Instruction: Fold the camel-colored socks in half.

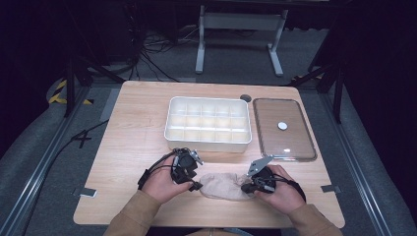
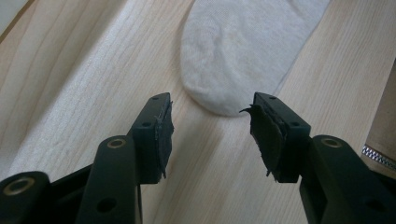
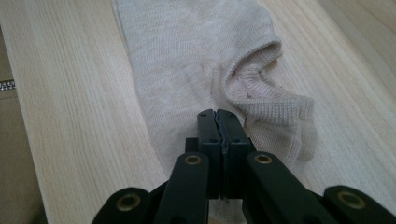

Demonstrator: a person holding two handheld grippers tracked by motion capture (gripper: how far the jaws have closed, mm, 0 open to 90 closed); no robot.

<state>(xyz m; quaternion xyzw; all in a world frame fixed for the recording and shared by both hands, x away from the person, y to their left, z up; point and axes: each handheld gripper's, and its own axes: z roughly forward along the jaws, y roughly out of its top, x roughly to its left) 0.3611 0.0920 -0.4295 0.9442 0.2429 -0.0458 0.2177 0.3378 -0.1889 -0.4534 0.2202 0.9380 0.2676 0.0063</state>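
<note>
A beige ankle sock (image 1: 223,186) lies flat on the wooden table near its front edge, between my two hands. My left gripper (image 1: 195,186) is at the sock's toe end. In the left gripper view this gripper (image 2: 210,126) stands open just short of the rounded toe (image 2: 252,46), touching nothing. My right gripper (image 1: 246,187) is at the sock's other end. The right gripper view shows the right gripper (image 3: 217,114) with its jaws pressed together at the ribbed cuff of the sock (image 3: 187,56), whose edge is puckered up there.
A white tray (image 1: 206,145) divided into several compartments stands in the middle of the table, beyond the hands. A clear lid (image 1: 275,140) with a small white disc (image 1: 282,126) lies to its right. The table's front edge runs just behind the sock.
</note>
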